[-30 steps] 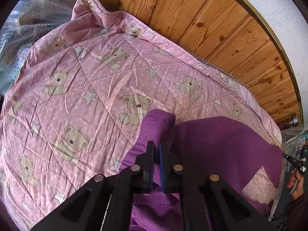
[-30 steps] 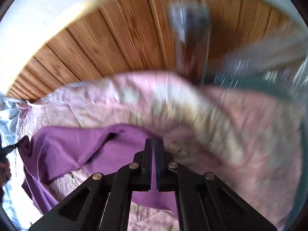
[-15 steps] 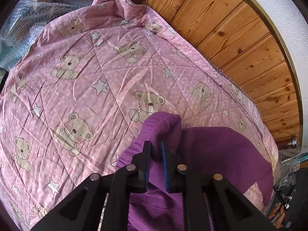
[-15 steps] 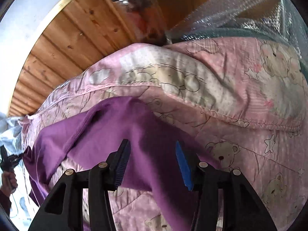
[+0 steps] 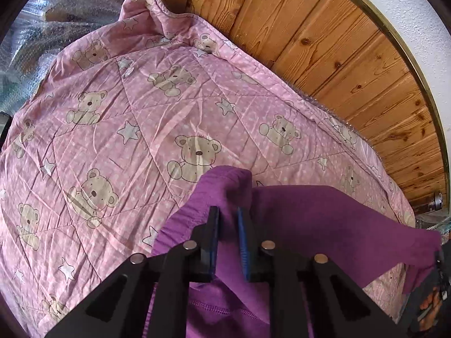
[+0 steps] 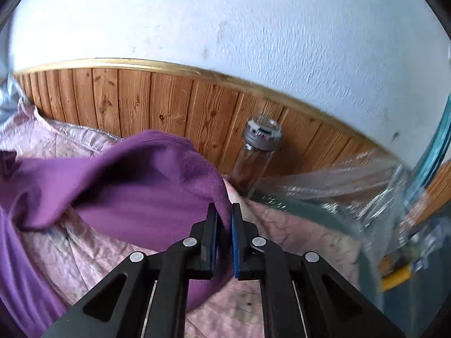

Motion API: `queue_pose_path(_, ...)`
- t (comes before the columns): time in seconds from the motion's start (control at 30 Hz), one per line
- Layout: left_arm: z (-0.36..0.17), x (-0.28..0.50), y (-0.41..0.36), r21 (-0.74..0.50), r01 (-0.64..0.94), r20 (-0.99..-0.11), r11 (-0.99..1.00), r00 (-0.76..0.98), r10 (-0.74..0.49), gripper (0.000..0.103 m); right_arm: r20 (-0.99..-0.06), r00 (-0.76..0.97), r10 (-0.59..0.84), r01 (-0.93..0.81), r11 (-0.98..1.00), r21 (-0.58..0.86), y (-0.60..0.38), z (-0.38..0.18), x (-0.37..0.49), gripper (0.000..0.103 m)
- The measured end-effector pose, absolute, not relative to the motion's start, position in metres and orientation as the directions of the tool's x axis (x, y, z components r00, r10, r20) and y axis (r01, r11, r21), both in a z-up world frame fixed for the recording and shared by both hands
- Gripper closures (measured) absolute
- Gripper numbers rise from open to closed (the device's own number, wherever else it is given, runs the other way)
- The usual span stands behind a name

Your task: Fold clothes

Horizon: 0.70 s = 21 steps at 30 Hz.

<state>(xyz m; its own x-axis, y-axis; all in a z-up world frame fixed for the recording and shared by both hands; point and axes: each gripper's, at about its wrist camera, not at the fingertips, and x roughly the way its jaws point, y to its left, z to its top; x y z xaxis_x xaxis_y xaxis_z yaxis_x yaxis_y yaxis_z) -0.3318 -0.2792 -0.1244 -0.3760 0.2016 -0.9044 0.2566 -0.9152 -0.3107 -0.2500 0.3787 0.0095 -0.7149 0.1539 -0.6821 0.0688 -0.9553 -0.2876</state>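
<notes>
Left gripper (image 5: pixel 227 214), jaws nearly closed, pinches a bunched fold of the purple fleece garment (image 5: pixel 324 219); the right gripper (image 6: pixel 224 211) clamps another edge, lifting it in a hump. Below and ahead of both jaws spreads a pink teddy-bear quilt (image 5: pixel 135 129) covering the bed. Beyond it: wood panelling (image 5: pixel 324 45), white wall (image 6: pixel 253 22), a clear bottle (image 6: pixel 255 155) right of the right jaws.

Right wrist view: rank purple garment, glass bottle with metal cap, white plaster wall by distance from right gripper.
1. Purple fleece garment: clamped in the right gripper, draping left.
2. Clear glass bottle with metal cap: ahead, slightly right, against the wood panelling.
3. White plaster wall: farthest, above the panelling.
</notes>
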Motion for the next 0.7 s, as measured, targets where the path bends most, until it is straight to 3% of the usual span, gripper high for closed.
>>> queue_pose_path(0.07,-0.126,-0.331,-0.285,-0.307,0.27,-0.91,-0.913,-0.366,0.197,0.089,-0.702,-0.675,0.225,0.055,-0.934,-0.353,0.381,-0.011,-0.225,0.077)
queue_pose_path(0.13,-0.125,-0.325,-0.295,-0.316,0.298,-0.914,-0.901,-0.351,0.204,0.089,-0.833,-0.498,0.242,0.017,-0.957,-0.289,0.41,-0.063,-0.206,0.073)
queue_pose_path(0.23,-0.113,-0.303,-0.31,-0.325,0.317,-0.911,-0.891,-0.357,0.206,0.086,-0.94,-0.293,0.175,-0.107,-0.983,-0.15,0.447,-0.109,-0.16,0.072)
queue_pose_path(0.27,-0.108,-0.293,-0.315,-0.323,0.322,-0.912,-0.89,-0.357,0.201,0.085,-0.944,-0.297,0.142,-0.163,-0.982,-0.097,0.454,-0.105,-0.141,0.069)
queue_pose_path(0.33,-0.095,-0.266,-0.324,-0.301,0.333,-0.914,-0.894,-0.368,0.172,0.072,-0.946,-0.312,0.084,-0.269,-0.963,0.003,0.465,-0.098,-0.106,0.053)
queue_pose_path(0.37,-0.09,-0.25,-0.327,-0.285,0.341,-0.916,-0.896,-0.373,0.149,0.068,-0.945,-0.319,0.068,-0.311,-0.95,0.037,0.464,-0.097,-0.092,0.053)
queue_pose_path(0.43,-0.086,-0.218,-0.332,-0.255,0.357,-0.918,-0.899,-0.38,0.11,0.049,-0.947,-0.32,0.031,-0.352,-0.932,0.089,0.454,-0.097,-0.072,0.051)
queue_pose_path(0.7,-0.151,-0.148,-0.292,-0.296,0.301,-0.934,-0.907,-0.292,0.208,0.046,-0.956,-0.293,0.001,-0.36,-0.926,0.11,0.409,-0.101,-0.019,0.045)
